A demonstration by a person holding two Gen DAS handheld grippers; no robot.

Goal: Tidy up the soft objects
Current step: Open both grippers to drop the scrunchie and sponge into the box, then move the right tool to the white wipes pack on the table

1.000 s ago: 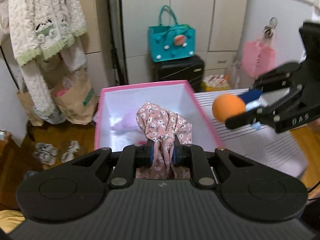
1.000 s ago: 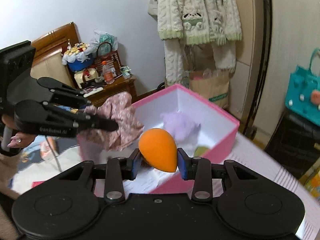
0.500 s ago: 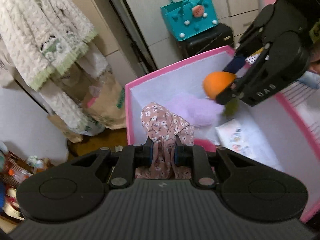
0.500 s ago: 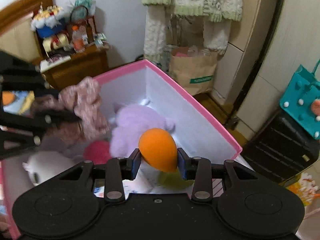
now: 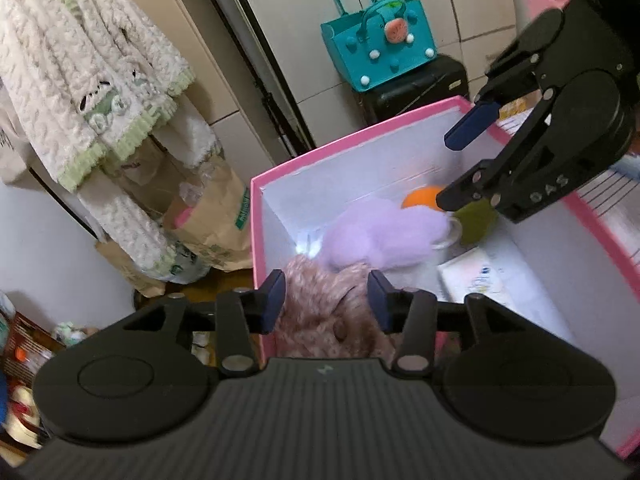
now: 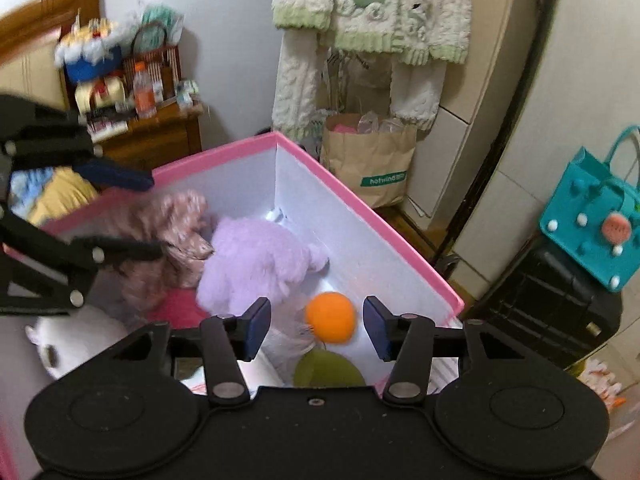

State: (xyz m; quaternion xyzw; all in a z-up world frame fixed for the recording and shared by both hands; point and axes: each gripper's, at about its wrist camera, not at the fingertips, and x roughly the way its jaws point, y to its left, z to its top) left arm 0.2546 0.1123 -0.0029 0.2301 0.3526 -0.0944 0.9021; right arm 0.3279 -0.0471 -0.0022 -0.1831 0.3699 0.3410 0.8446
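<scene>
Opening both grippers, left (image 5: pixel 326 296) and right (image 6: pixel 316 326), we have just dropped the cloth (image 5: pixel 328 308) and sponge (image 6: pixel 330 318) into the box (image 6: pixel 360 204), two more soft things stowed.

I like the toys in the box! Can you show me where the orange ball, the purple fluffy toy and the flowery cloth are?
orange ball (image 6: pixel 330 317), right wrist view, its middle.
purple fluffy toy (image 6: pixel 256 264), right wrist view, its fluffy body.
flowery cloth (image 5: pixel 326 312), left wrist view, the bunched middle.

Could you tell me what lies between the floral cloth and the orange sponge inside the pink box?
The purple plush lies between the floral cloth and the orange sponge; the right wrist view shows it best.
</scene>
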